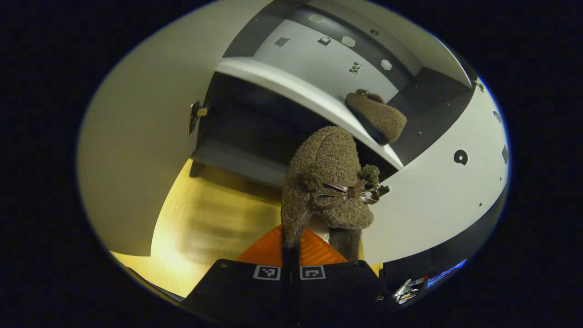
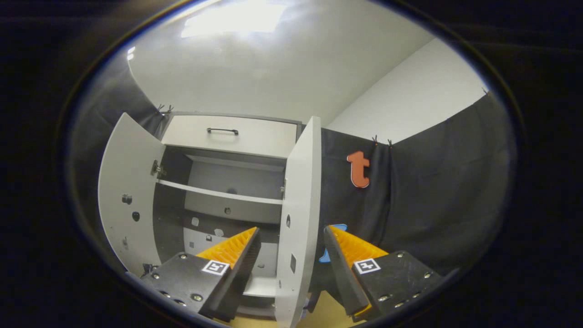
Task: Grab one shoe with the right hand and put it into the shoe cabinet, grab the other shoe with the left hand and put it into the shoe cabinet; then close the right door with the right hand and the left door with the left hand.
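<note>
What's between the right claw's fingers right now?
The edge of the cabinet's open right door stands in the gap of the right claw, fingers wide apart and not visibly pressing it, per the right gripper view.

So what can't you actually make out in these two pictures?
- Left gripper view: the heel of the held shoe is hidden between the left gripper fingers.
- Left gripper view: the other shoe on the shelf shows mostly its sole; its top is turned away.
- Right gripper view: the open right door, seen between the right gripper fingers, hides the cabinet's right side.
</note>
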The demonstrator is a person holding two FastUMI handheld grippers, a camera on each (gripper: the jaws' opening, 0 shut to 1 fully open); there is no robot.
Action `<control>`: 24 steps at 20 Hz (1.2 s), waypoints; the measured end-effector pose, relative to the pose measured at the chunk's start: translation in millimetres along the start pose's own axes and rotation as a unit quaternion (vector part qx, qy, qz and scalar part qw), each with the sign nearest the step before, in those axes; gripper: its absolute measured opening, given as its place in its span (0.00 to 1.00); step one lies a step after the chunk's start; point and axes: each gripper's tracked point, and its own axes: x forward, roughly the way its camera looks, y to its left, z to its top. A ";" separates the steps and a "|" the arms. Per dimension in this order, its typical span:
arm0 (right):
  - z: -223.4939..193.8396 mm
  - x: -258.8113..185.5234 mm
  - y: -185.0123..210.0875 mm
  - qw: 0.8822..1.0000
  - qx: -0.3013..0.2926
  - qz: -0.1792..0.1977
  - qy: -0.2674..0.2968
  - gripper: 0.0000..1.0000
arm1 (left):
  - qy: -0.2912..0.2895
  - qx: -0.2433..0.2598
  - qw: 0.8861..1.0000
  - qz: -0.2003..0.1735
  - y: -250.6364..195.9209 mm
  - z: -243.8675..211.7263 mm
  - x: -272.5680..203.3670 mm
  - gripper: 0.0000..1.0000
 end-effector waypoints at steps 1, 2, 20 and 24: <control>-0.8 -0.6 -2.0 1.000 0.001 -0.001 0.000 0.84 | -0.011 0.002 1.000 -0.007 -9.3 12.5 -1.0 0.01; -0.8 -1.5 -3.3 1.000 0.001 -0.001 0.000 0.84 | -0.022 0.003 1.000 -0.014 -17.6 25.0 -1.4 0.01; -3.9 0.7 -41.7 0.998 -0.024 -0.055 -0.013 0.84 | -0.131 0.047 0.990 -0.035 -75.2 235.5 55.1 0.01; -6.0 -3.1 -56.0 0.996 -0.032 -0.078 -0.012 0.84 | -0.106 0.048 0.993 -0.022 -68.9 235.4 80.4 0.01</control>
